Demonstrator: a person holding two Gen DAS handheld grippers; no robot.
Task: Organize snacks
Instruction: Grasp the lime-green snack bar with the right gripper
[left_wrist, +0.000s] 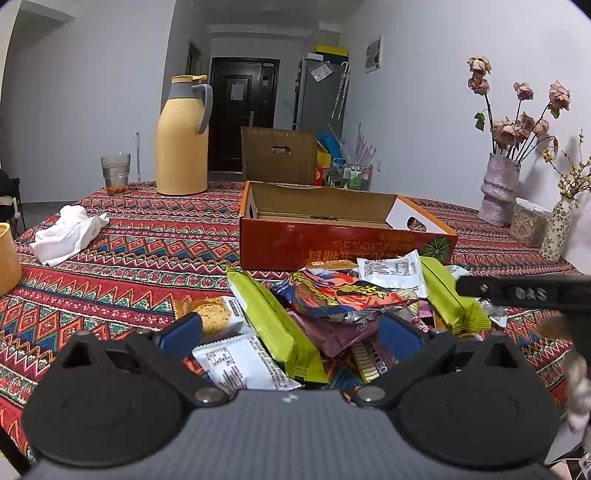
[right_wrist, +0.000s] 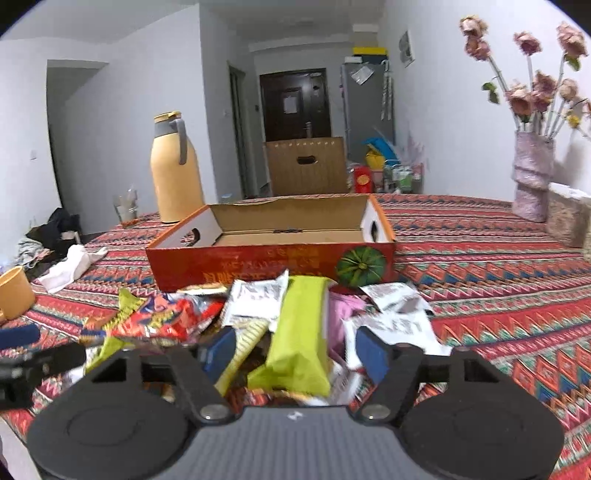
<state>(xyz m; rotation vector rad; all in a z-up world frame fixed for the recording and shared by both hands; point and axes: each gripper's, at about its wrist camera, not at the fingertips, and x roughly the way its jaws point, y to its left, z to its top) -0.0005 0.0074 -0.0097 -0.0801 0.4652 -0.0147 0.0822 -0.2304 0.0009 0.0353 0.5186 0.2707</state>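
1. The left gripper (left_wrist: 290, 338) fingers are wide apart, with a green snack pack (left_wrist: 275, 326) lying between them.
2. The right gripper (right_wrist: 295, 350) fingers are apart around another green pack (right_wrist: 299, 332).
3. The snack pile (left_wrist: 343, 295) sits on the counter (left_wrist: 147, 243).
4. The red box (left_wrist: 332, 229) is open at 12 o'clock, just past the pile.

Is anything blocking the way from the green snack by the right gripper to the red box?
Nothing solid. The green snack lies between the right gripper's open fingers, and the red box sits open-topped just behind the pile. Only other loose packets and the box's low front wall lie between.
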